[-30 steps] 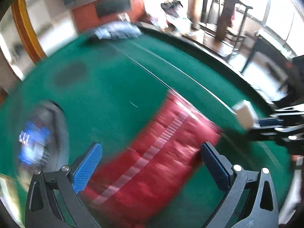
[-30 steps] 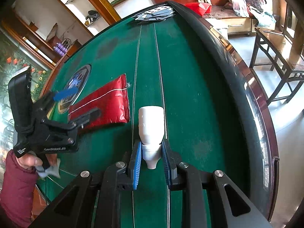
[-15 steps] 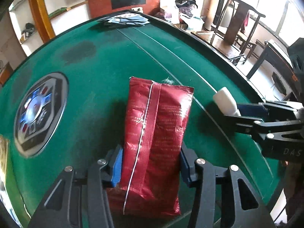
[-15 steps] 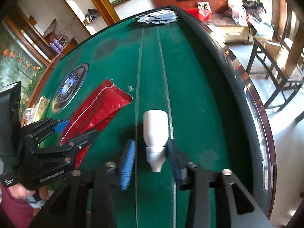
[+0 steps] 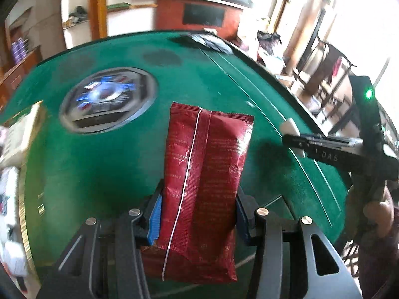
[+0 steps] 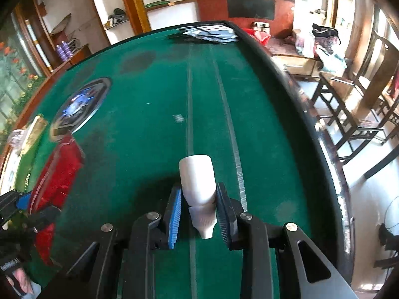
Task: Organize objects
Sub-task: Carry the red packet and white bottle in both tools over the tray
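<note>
A red foil pouch (image 5: 204, 174) hangs lengthwise between the pads of my left gripper (image 5: 199, 194), which is shut on its lower half and holds it just above the green felt table (image 5: 99, 164). In the right wrist view the same pouch (image 6: 57, 172) shows blurred at the far left. My right gripper (image 6: 198, 188) has a small white bottle (image 6: 198, 182) between its fingers, cap end toward the camera. Its jaws are closing and the pads press the bottle's sides. From the left wrist view, the bottle (image 5: 289, 125) pokes out of the right gripper (image 5: 294, 139) at the right.
A round printed emblem (image 5: 107, 99) marks the felt at left centre. Playing cards (image 6: 212, 33) lie spread at the far rim. A pale box and loose clutter (image 5: 17, 134) sit at the left edge. Wooden chairs (image 6: 349, 114) stand beyond the right rim.
My left gripper closed on the red pouch and lifted it leftward toward the emblem. The right gripper's jaws opened around the white bottle, then closed on it again.
</note>
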Tool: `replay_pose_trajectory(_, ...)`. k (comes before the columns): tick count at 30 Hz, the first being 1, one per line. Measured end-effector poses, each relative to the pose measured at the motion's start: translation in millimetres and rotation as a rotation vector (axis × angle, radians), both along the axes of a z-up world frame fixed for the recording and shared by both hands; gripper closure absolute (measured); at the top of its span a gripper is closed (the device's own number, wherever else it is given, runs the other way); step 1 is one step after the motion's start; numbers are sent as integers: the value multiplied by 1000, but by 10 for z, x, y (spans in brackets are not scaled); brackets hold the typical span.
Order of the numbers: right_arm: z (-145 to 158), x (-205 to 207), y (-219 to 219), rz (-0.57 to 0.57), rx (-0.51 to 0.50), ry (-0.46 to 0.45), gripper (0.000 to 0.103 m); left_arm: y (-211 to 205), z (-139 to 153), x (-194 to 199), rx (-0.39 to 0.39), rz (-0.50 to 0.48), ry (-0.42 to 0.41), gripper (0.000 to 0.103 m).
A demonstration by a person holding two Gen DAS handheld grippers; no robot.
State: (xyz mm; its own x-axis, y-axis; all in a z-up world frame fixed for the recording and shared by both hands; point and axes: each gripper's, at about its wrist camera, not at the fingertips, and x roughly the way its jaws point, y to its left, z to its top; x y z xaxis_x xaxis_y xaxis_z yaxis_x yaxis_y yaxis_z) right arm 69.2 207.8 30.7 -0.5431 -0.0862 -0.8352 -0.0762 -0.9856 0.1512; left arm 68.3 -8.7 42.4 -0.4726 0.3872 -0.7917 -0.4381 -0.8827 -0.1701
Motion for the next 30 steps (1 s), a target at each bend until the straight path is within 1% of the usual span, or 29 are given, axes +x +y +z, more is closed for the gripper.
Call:
replay_pose_trajectory(5, 215, 50, -390, 94, -97, 28, 74, -691, 259, 169, 68, 114, 46, 56)
replay_pose_trajectory(6, 266, 57, -487, 115, -109, 36, 74, -884, 306, 206, 84, 150, 52, 56)
replay_pose_trajectory(9, 430, 68, -862, 202, -153, 58, 74, -1360, 383, 303, 91, 248, 73, 56)
replay_pose_trajectory(12, 552, 49, -1279, 296, -198, 61, 74, -1809, 394, 384, 71, 347, 88, 56)
replay_pose_trajectory(15, 631, 15, -1763, 390, -240, 49, 74, -2296, 336, 481, 57, 452, 77, 56)
replay_pose_trajectory(16, 639, 12, -1864, 409, -246, 45, 74, -2407, 299, 505, 50, 478, 75, 56)
replay_pose_trajectory(17, 652, -9, -2063, 444, -255, 35, 74, -2514, 275, 538, 43, 502, 71, 56)
replay_pose_trajectory(20, 644, -27, -2470, 505, -252, 20, 74, -2854, 154, 585, 37, 567, 48, 56)
replay_pose_trajectory(24, 588, -51, -2988, 575, -240, -10, 74, -3106, 45, 618, 44, 601, 29, 56)
replay_pose_trajectory(26, 529, -90, -3258, 600, -219, -29, 74, -3140, 33, 610, 41, 600, 33, 56)
replay_pose_trajectory(30, 401, -205, -3540, 601, -154, -47, 74, -3117, -31, 505, 14, 590, 37, 56)
